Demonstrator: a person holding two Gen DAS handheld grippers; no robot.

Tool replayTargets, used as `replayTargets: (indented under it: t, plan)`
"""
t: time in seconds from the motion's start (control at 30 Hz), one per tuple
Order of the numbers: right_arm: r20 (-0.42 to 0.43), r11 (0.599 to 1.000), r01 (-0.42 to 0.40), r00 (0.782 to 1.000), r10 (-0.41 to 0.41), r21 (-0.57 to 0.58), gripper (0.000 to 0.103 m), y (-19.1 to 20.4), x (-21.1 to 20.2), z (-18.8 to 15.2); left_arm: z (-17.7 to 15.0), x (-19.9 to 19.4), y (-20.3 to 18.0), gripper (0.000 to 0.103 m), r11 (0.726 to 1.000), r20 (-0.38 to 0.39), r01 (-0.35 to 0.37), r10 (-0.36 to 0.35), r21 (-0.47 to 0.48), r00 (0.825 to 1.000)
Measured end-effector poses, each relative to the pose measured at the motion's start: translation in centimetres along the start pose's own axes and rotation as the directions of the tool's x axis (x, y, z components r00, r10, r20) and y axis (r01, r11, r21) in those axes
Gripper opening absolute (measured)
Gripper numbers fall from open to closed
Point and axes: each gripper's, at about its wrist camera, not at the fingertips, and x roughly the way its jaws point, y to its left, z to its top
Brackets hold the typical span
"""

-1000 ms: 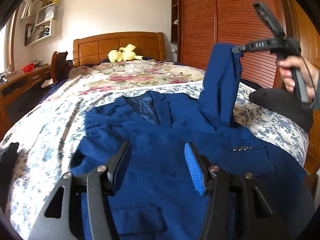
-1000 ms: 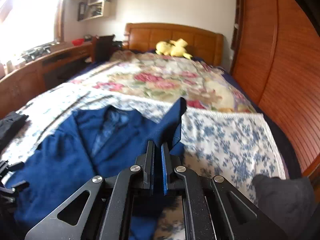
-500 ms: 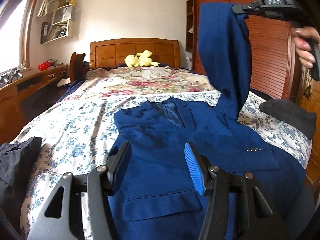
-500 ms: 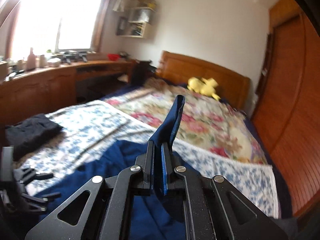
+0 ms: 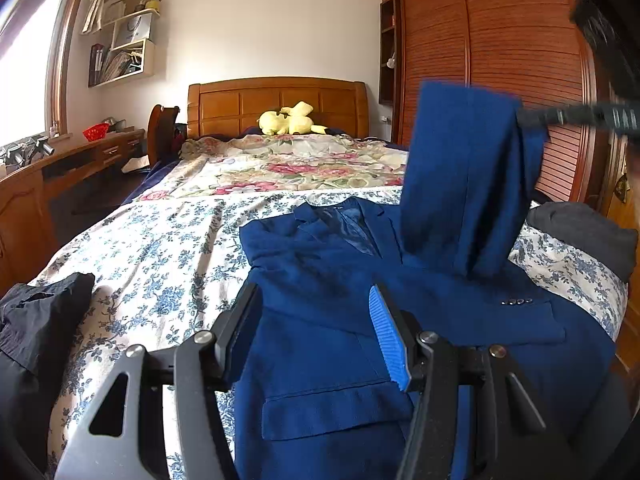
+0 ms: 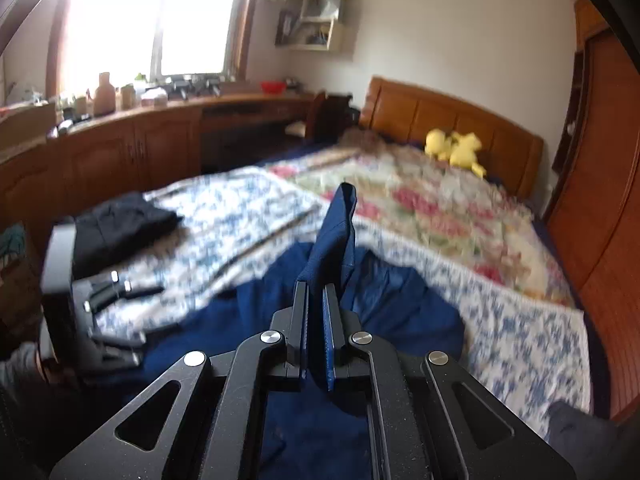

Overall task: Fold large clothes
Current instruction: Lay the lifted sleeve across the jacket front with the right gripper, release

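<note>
A blue suit jacket (image 5: 320,352) lies face up on the flowered bed sheet (image 5: 160,248), collar toward the headboard. My left gripper (image 5: 312,296) hovers open over its lower front, nothing between the fingers. One sleeve (image 5: 460,184) hangs lifted over the jacket's right side, pinched at its cuff by my right gripper (image 5: 520,118). In the right wrist view that gripper (image 6: 316,292) is shut on the sleeve (image 6: 336,232), which sticks up past the pads above the jacket body (image 6: 400,312). The left gripper (image 6: 148,314) shows at the left there.
A black garment (image 5: 36,320) lies at the bed's left edge and a dark grey one (image 5: 580,228) at the right edge. A yellow plush toy (image 5: 292,120) sits by the headboard. A wooden wardrobe (image 5: 500,60) stands right, a desk (image 6: 160,120) left.
My right gripper has carried the sleeve up off the jacket, then leftward and lower over it, its view swinging toward the window. The left gripper shifted early on, then held still.
</note>
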Motion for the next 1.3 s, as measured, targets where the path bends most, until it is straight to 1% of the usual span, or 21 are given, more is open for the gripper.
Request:
replayTargets:
  t: [0.17, 0.27, 0.47, 0.53, 0.57, 0.6, 0.63, 0.67, 0.7, 0.73, 0.77, 0.93, 1.13, 1.3]
  plan:
    - [-0.086, 0.999, -0.017, 0.996, 0.02, 0.037, 0.003, -0.1, 1.7, -4.0, 0.0, -0.1, -0.1, 0.054, 1.0, -0.003, -0.001, 0.002, 0.009, 1.0]
    - [-0.11, 0.998, -0.037, 0.993, 0.042, 0.047, 0.004, 0.3, 2.3, -5.5, 0.0, -0.3, -0.1, 0.054, 1.0, 0.001, 0.002, -0.002, 0.016, 1.0]
    - [-0.13, 0.992, -0.089, 0.987, 0.099, 0.086, 0.006, 1.6, 2.8, -6.9, -0.2, -0.3, 0.4, 0.054, 1.0, -0.007, -0.006, 0.006, 0.01, 1.0]
    - [-0.151, 0.988, -0.106, 0.981, 0.122, 0.111, 0.006, 2.1, 2.9, -7.2, -0.3, -0.3, 0.5, 0.054, 1.0, -0.009, -0.008, 0.008, 0.007, 1.0]
    - [-0.164, 0.986, -0.115, 0.977, 0.134, 0.123, 0.007, 2.3, 3.0, -7.3, -0.3, -0.4, 0.6, 0.054, 1.0, -0.009, -0.008, 0.008, 0.005, 1.0]
    - [-0.17, 0.985, -0.118, 0.976, 0.139, 0.129, 0.01, 2.5, 3.0, -7.3, -0.2, -0.4, 0.7, 0.054, 1.0, -0.01, -0.005, 0.005, 0.0, 1.0]
    - [-0.172, 0.984, -0.119, 0.975, 0.14, 0.13, 0.013, 2.7, 2.8, -7.3, -0.2, -0.5, 0.8, 0.054, 1.0, -0.012, 0.006, -0.006, -0.011, 1.0]
    - [-0.173, 0.984, -0.12, 0.975, 0.142, 0.131, 0.021, 2.9, 2.6, -7.4, -0.2, -0.6, 1.0, 0.054, 0.999, -0.013, 0.025, -0.026, -0.026, 1.0]
    - [-0.175, 0.984, -0.12, 0.974, 0.143, 0.134, 0.031, 3.0, 2.5, -7.4, -0.1, -0.7, 1.2, 0.054, 0.998, -0.012, 0.045, -0.046, -0.043, 0.999]
    - [-0.176, 0.983, -0.118, 0.974, 0.142, 0.139, 0.035, 3.0, 2.3, -7.5, -0.1, -0.8, 1.2, 0.054, 0.997, -0.011, 0.053, -0.054, -0.049, 0.998]
    - [-0.177, 0.983, -0.114, 0.974, 0.139, 0.144, 0.037, 3.0, 2.0, -7.6, -0.1, -0.9, 1.2, 0.054, 0.997, -0.011, 0.057, -0.058, -0.05, 0.998]
    - [-0.194, 0.988, -0.077, 0.976, 0.102, 0.132, 0.037, 2.6, 0.8, -8.5, -0.4, -0.9, 0.7, 0.054, 0.998, -0.024, 0.049, -0.05, -0.028, 0.998]
    - [-0.189, 0.987, -0.046, 0.979, 0.074, 0.151, 0.037, 1.4, -0.2, -9.9, -0.8, -0.1, 0.1, 0.054, 0.999, -0.055, 0.047, -0.047, -0.006, 0.997]
    - [-0.21, 0.987, -0.026, 0.976, 0.059, 0.156, 0.037, 0.4, 1.8, -11.1, -1.0, 0.6, -0.6, 0.054, 0.999, -0.077, 0.048, -0.047, 0.017, 0.996]
